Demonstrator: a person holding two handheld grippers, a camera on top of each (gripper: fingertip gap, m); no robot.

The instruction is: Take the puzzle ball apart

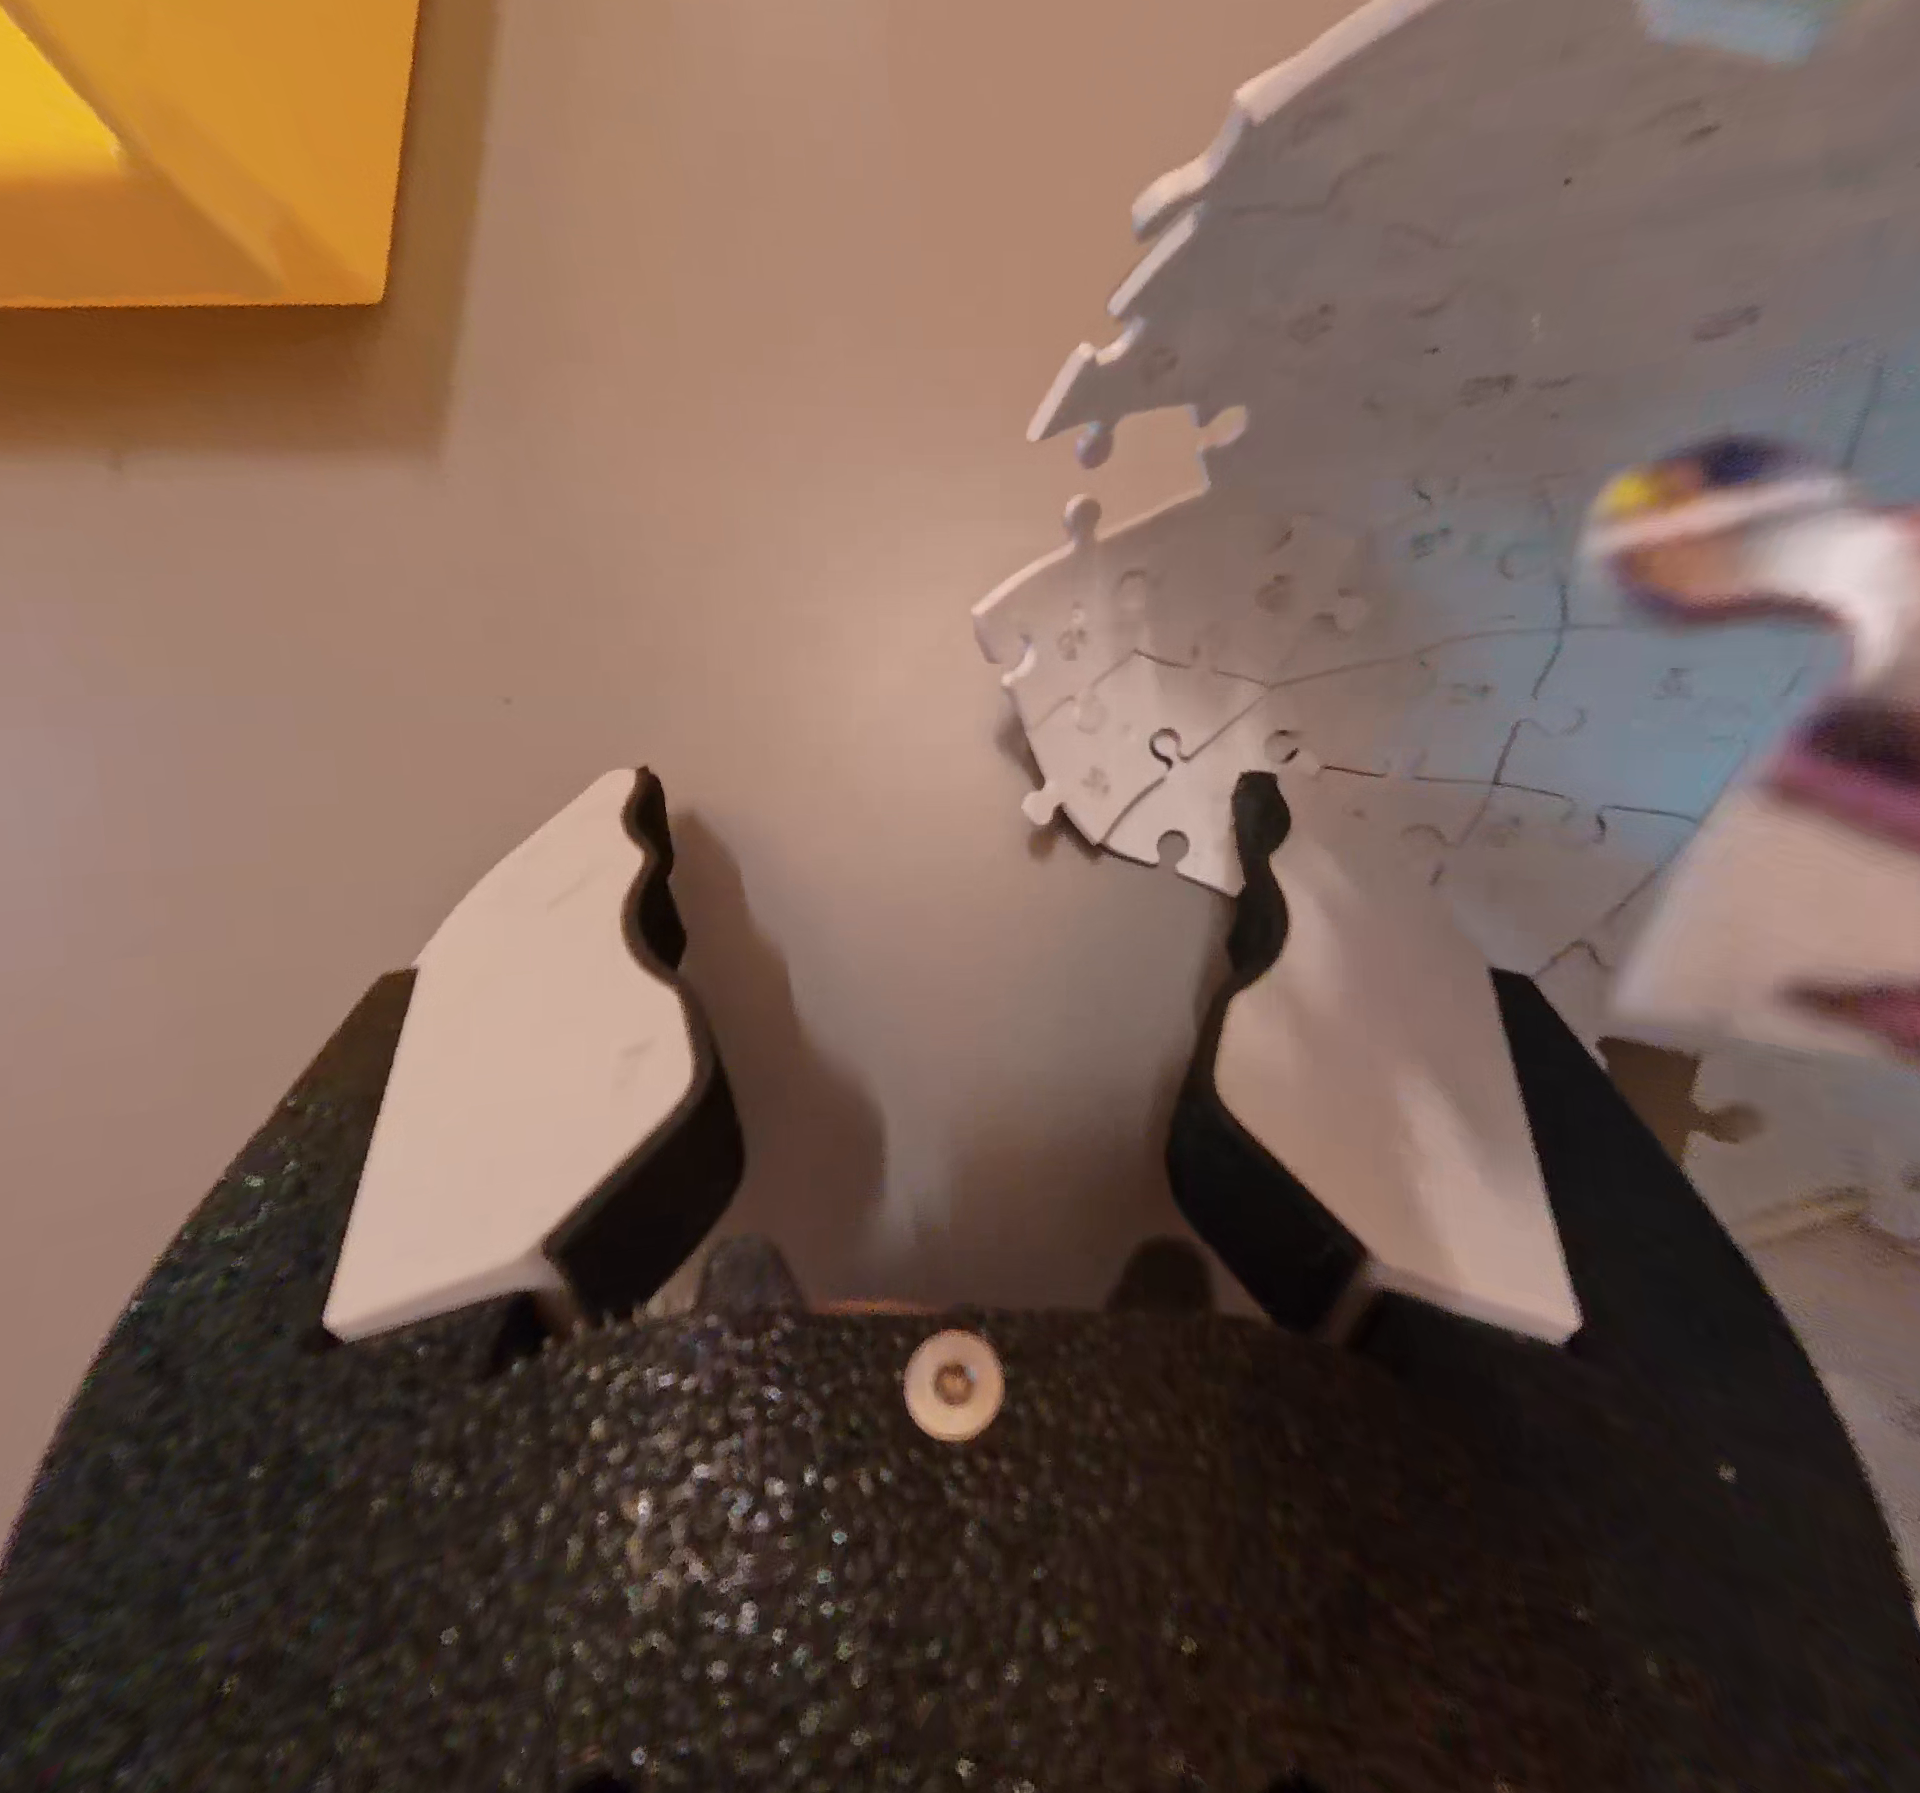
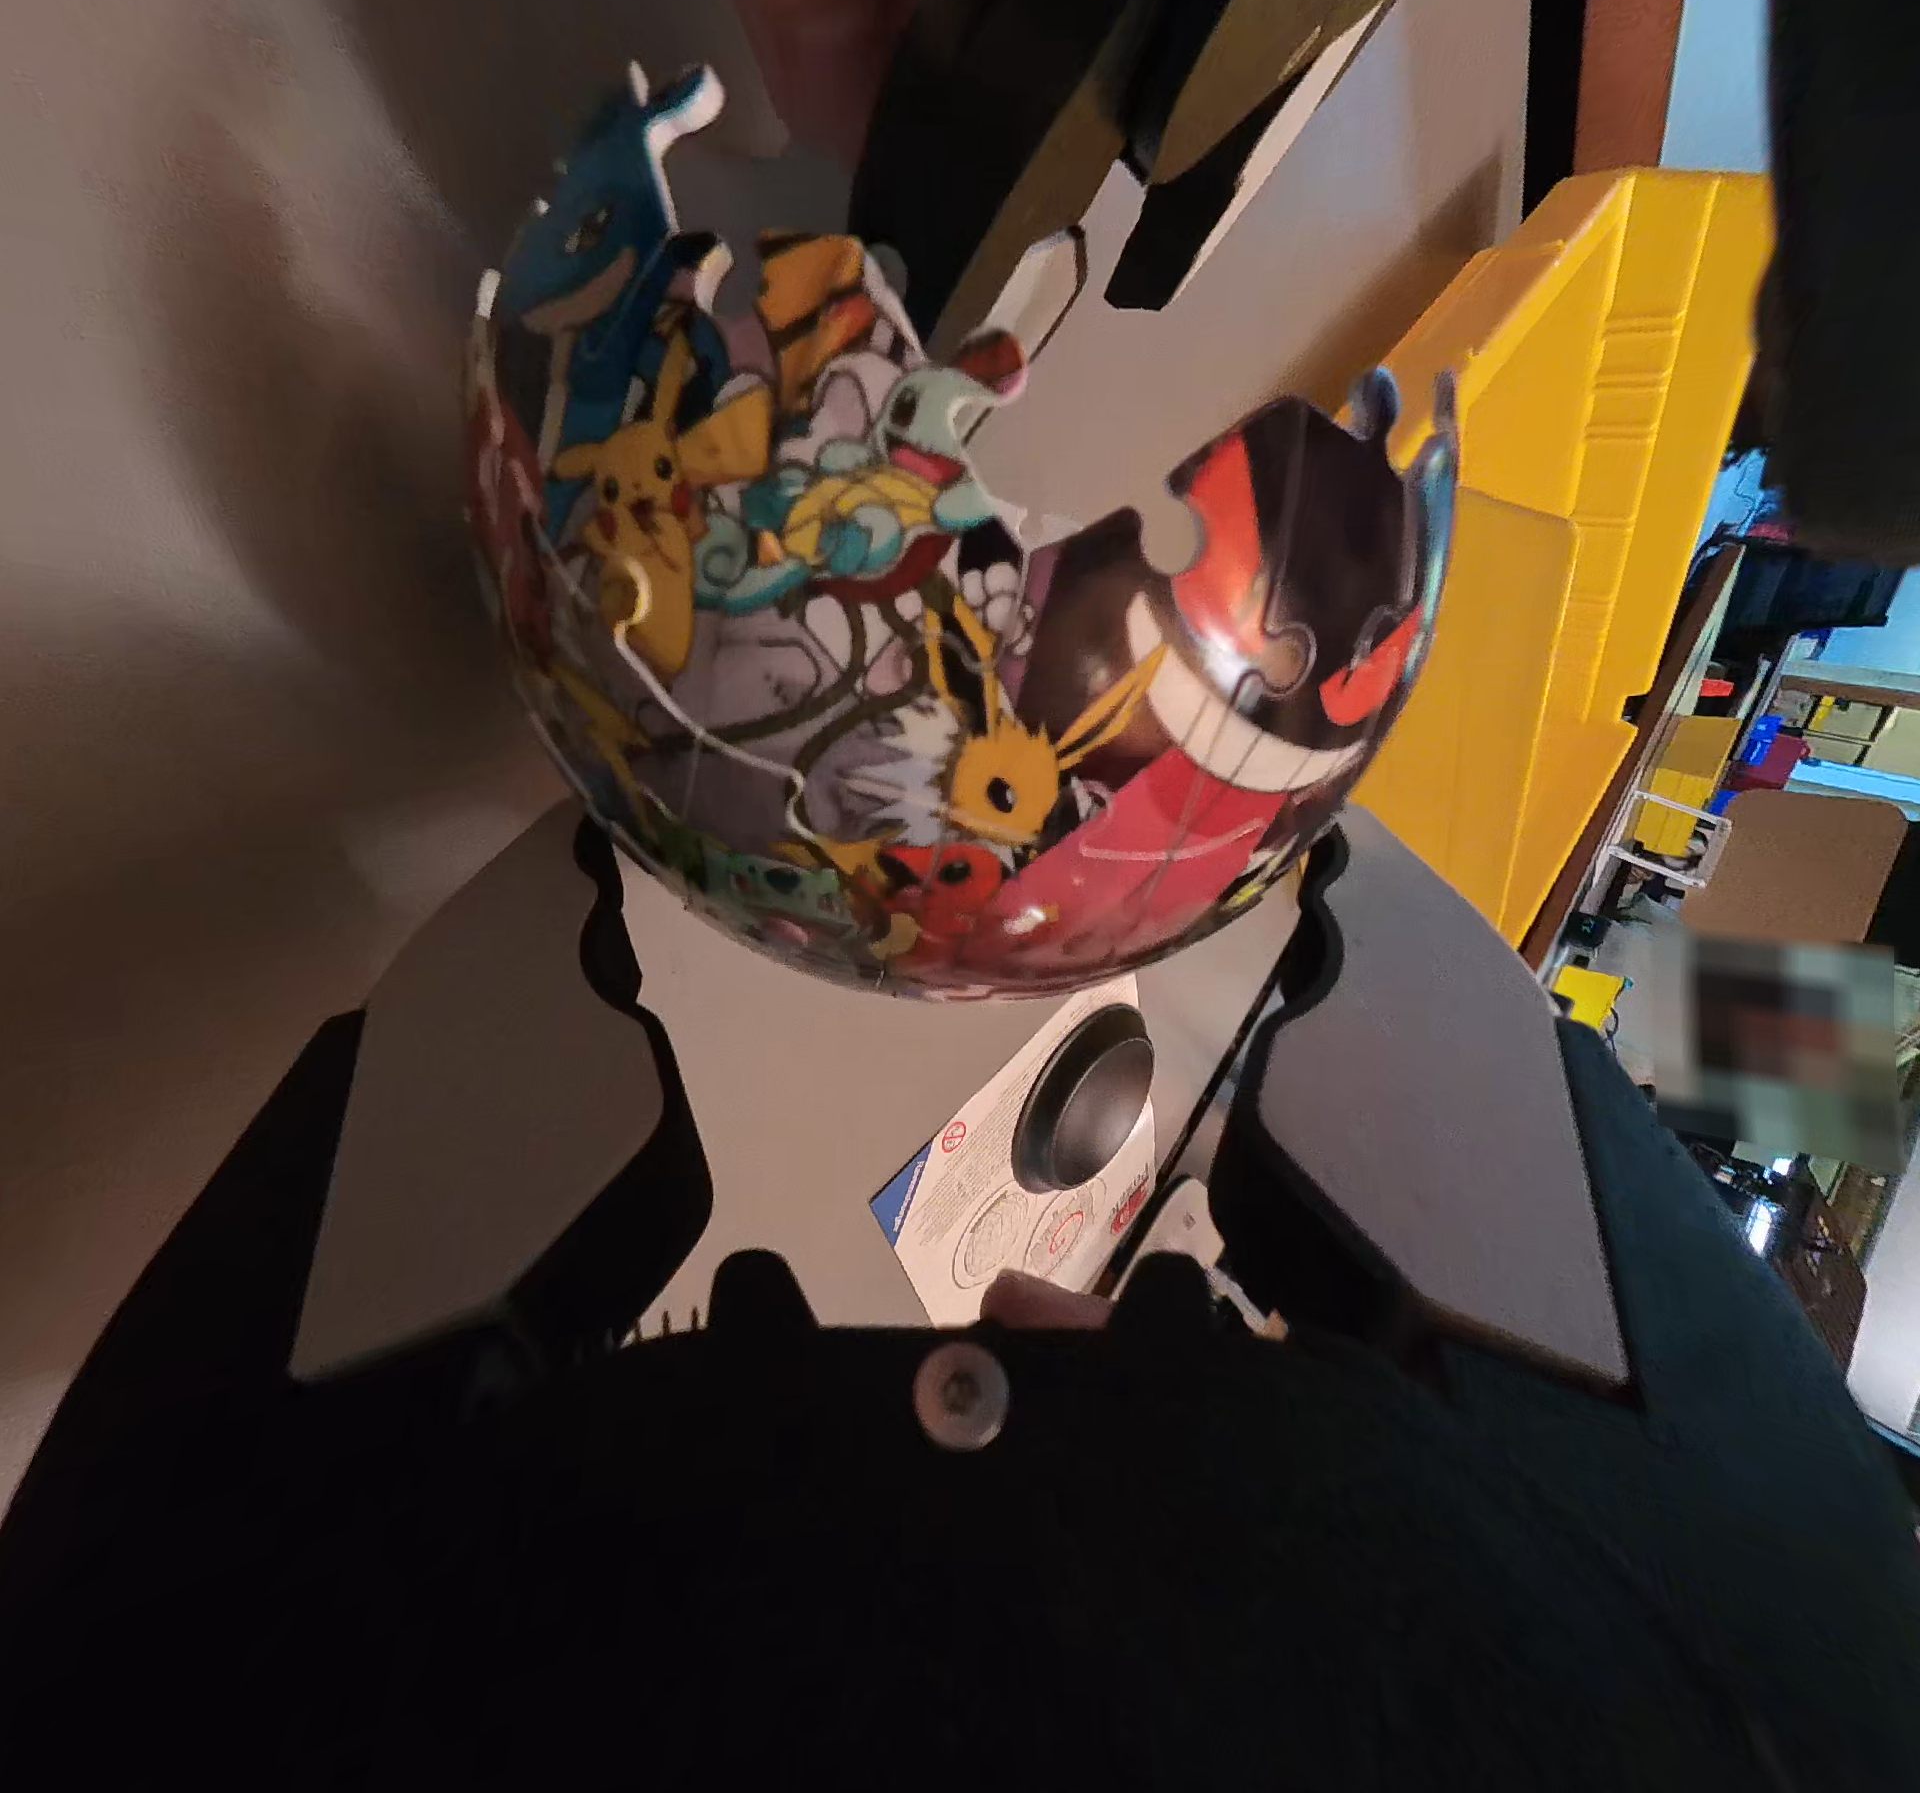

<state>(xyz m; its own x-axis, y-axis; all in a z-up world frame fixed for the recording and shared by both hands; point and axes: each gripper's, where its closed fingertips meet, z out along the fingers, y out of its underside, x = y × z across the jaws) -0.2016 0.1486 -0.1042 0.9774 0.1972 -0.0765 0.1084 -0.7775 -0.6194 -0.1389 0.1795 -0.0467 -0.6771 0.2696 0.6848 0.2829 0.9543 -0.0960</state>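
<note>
My right claw (image 2: pixel 961 844) is gripping the ball (image 2: pixel 935 621), a half-open shell, above the desk (image 2: pixel 831 1099). My left claw (image 1: pixel 951 798) is gaping wide, empty, beside the ball's (image 1: pixel 1455 517) white inside. Yellow bin (image 2: pixel 1558 496) beyond.

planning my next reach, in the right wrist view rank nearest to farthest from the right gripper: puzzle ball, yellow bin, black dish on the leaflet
1. puzzle ball: between the right gripper fingers' tips.
2. black dish: below, on the leaflet.
3. yellow bin: far right, behind.
</note>
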